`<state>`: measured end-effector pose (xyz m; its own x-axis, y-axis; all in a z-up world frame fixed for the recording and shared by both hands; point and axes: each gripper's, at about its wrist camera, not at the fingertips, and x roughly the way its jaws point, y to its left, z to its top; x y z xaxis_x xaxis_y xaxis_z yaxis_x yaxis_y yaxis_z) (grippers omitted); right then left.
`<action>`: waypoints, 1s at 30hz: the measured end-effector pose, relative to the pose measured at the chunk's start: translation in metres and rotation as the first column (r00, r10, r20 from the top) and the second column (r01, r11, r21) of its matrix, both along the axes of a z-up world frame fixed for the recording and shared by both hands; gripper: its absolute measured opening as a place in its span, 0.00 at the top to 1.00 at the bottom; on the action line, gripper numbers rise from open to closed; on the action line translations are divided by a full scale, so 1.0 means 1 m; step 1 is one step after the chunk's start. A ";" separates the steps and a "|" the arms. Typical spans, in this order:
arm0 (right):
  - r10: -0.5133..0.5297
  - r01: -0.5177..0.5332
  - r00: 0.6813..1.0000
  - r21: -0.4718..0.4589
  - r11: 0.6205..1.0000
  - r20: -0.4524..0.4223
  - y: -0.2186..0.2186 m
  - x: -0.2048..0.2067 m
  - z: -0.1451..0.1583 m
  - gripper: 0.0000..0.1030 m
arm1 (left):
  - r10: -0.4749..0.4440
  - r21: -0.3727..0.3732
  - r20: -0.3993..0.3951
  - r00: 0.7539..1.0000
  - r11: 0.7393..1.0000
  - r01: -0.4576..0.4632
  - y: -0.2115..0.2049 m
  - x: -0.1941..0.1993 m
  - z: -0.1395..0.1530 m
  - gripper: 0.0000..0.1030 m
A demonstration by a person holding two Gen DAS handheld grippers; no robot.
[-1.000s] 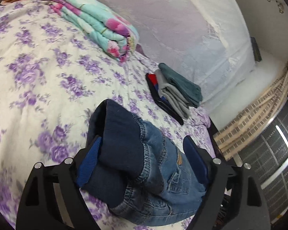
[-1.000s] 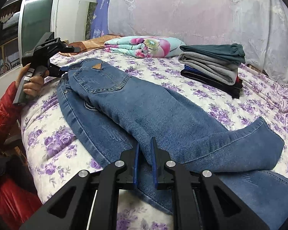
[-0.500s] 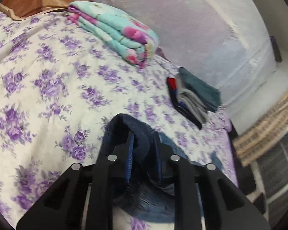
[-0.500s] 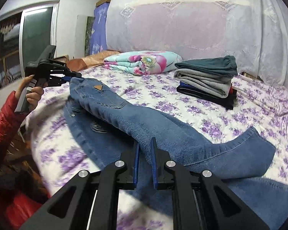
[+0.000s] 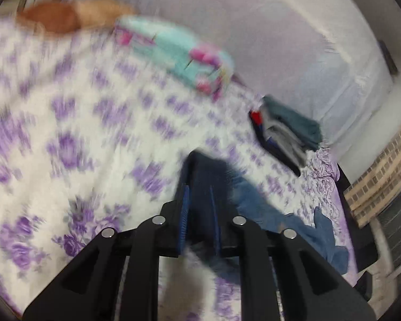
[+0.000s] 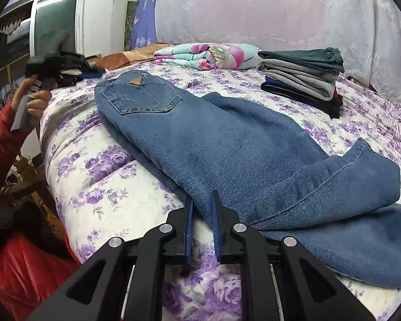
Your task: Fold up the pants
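Blue jeans point(image 6: 227, 147) lie folded lengthwise on the flowered bed point(image 6: 99, 182), back pocket up, waist at the far left, and one leg end doubled back at the right. My right gripper point(image 6: 203, 214) is shut on the near fold edge of the leg. At the far left a hand holds my left gripper point(image 6: 93, 75) by the waist corner. The left wrist view is blurred. It shows the left gripper point(image 5: 199, 203) shut on dark blue waistband cloth of the jeans point(image 5: 254, 195).
A stack of folded clothes point(image 6: 299, 80) sits at the back right of the bed, with a folded flowered blanket point(image 6: 205, 56) beside it. The person's red sleeve point(image 6: 2, 139) is at the left bed edge, in front of a window point(image 6: 53, 24).
My left gripper went from wide open around the waistband to shut on it, then lifted and swung. The jeans now lie flatter and further right. The right gripper sank slightly, still gripping.
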<state>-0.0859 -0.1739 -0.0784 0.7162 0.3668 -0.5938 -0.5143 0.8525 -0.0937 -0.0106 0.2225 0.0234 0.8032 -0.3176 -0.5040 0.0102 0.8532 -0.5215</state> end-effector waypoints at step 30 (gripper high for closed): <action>-0.538 0.576 0.804 0.107 0.811 -0.251 -0.101 0.149 0.080 0.16 | -0.374 0.512 -0.031 0.927 0.790 0.336 -0.184 0.005 -0.052 0.05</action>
